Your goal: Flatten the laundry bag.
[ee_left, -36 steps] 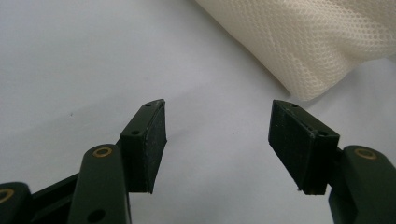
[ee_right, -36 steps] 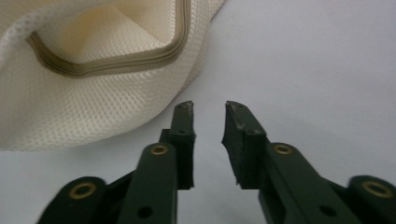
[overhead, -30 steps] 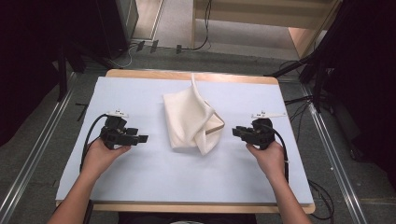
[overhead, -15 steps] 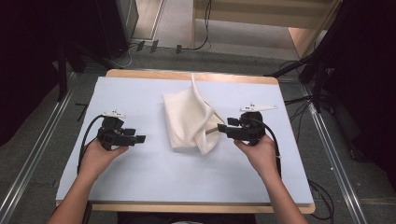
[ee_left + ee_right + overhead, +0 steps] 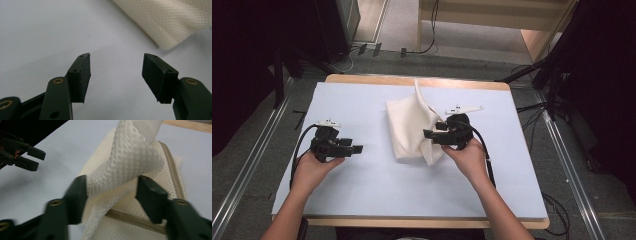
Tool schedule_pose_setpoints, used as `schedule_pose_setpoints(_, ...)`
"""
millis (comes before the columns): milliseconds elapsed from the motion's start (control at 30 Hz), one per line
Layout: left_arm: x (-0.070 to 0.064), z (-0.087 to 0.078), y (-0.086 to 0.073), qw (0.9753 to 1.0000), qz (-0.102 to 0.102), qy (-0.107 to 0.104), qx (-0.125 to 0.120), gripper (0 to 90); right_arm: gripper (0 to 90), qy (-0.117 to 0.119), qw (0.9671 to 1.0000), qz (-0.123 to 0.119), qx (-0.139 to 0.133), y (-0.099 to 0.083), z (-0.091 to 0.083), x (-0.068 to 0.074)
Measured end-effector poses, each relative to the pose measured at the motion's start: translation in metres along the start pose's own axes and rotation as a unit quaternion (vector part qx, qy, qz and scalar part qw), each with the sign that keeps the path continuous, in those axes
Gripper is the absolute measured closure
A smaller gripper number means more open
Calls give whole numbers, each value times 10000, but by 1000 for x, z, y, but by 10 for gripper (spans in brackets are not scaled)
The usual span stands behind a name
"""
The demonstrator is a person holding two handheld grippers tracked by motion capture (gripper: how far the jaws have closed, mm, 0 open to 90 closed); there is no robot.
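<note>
Cloth bag (image 5: 409, 127) of cream mesh lies at the middle of the worktop (image 5: 362, 100) in the high view, right tongs (image 5: 428, 135) at its raised flap. Left tongs (image 5: 116, 73), in the left gripper view, stand wide and hold nothing. In the right gripper view the right tongs (image 5: 112, 192) stand around the fold, not yet tight; they should close fully before lifting. No writing is readable.

Table (image 5: 362, 210): wood edge, pale blue-white cover (image 5: 362, 100) over top. Grey floor (image 5: 242, 165) around, metal rails (image 5: 562, 150) either side. Cables (image 5: 427, 47) on floor beyond far edge. Wooden furniture (image 5: 532, 40) top right, dark equipment (image 5: 332, 25) top left.
</note>
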State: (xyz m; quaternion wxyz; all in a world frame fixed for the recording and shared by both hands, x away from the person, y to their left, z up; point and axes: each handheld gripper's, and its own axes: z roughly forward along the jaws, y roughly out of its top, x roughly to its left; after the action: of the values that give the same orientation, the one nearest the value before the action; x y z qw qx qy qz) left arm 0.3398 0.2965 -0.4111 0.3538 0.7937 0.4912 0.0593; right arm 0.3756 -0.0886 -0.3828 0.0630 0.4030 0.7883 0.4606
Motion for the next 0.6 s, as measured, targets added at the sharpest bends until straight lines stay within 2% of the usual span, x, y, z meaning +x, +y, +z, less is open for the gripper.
schedule_pose_setpoints(33,2,-2,-1,10000,-25,17,-36,411,720,81,9999,-57,50,1,6,1)
schedule_pose_setpoints(67,2,-3,-2,10000,-42,21,-26,411,766,105,9999,-76,71,1,8,2)
schedule_pose_setpoints(100,2,-3,-2,10000,-42,21,-26,411,766,105,9999,-76,71,1,8,2)
schedule_pose_setpoints(167,5,-5,-3,9999,-97,52,-53,413,835,122,9996,-255,27,3,11,9)
schedule_pose_setpoints(367,9,-11,-6,9997,-177,94,-103,414,844,230,9986,-472,-39,5,16,23)
schedule_pose_setpoints(433,10,-13,-7,9996,-213,112,-147,415,844,319,9977,-599,-28,6,25,33)
schedule_pose_setpoints(600,16,-20,-12,9991,-329,170,-200,416,844,438,9963,-743,28,6,38,47)
